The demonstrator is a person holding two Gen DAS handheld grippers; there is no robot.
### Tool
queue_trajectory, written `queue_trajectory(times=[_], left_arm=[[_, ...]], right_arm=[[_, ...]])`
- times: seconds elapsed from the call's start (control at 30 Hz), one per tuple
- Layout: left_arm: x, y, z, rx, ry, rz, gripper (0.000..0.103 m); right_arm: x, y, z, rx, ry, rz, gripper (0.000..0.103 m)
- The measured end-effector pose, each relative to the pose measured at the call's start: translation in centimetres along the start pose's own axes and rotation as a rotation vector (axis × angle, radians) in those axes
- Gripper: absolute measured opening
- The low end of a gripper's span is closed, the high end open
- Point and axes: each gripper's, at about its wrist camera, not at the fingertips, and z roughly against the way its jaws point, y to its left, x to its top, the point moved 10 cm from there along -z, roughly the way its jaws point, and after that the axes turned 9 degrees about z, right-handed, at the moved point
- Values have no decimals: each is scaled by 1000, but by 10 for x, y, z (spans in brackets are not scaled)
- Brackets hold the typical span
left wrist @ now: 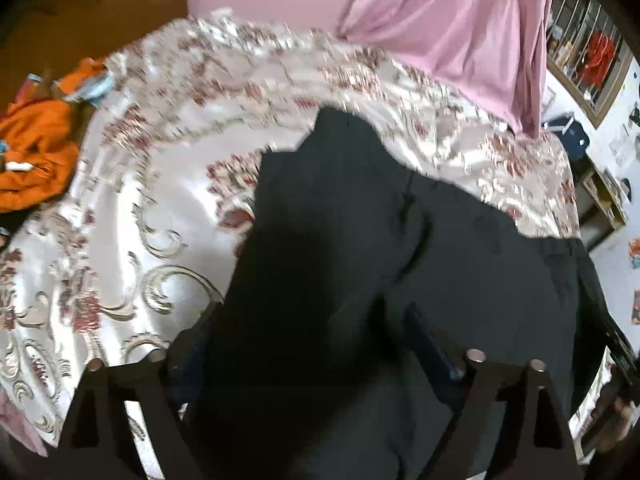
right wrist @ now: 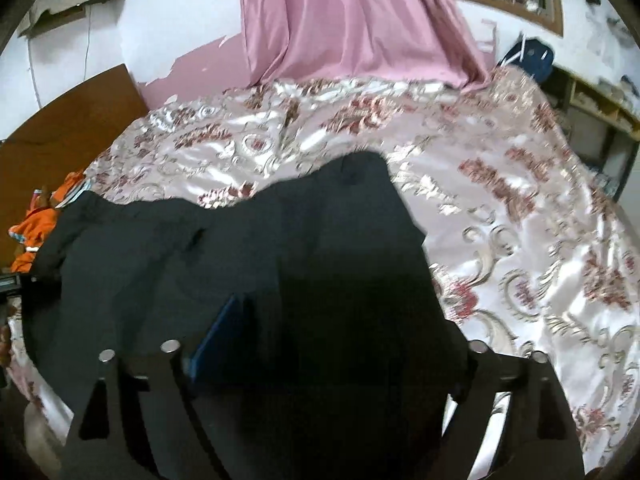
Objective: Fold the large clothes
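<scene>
Two claws hang over a bed spread with a shiny pale satin bedspread (left wrist: 132,216) patterned in red flowers and grey scrolls, and both stand wide apart with nothing pinched. A large dark, nearly black cloth garment (left wrist: 360,272) lies spread across the near part of the bed, reaching from the near edge towards the middle, its far outline uneven with one raised hump. In the left wrist view the left claw (left wrist: 316,332) has its dark fingers parted to either side of the garment's near portion, the cloth lying below and between them without either pad pressing on it; a blue pad (left wrist: 434,350) shows on the inner face of its right-hand finger. In the right wrist view the right claw (right wrist: 332,328) is likewise spread, the same dark garment (right wrist: 240,248) filling the gap between its fingers, a blue pad (right wrist: 218,340) visible on the left-hand one. An orange piece of clothing (left wrist: 36,148) is bunched near the bed's far left corner, against a brown wooden headboard (right wrist: 68,128). A pink curtain (right wrist: 344,20) hangs down to the bed's far edge. Both views are blurred, so fine detail of the garment cannot be told.
</scene>
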Motion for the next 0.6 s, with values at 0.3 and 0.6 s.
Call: queue_trajectory(times=[0.3, 0.6], left_arm=[[-1, -22, 67, -34, -202, -48, 103], [-25, -52, 141, -118, -323, -125, 103]], right_arm=[[28, 28, 76, -77, -186, 121, 98], [35, 67, 150, -39, -322, 122, 100]])
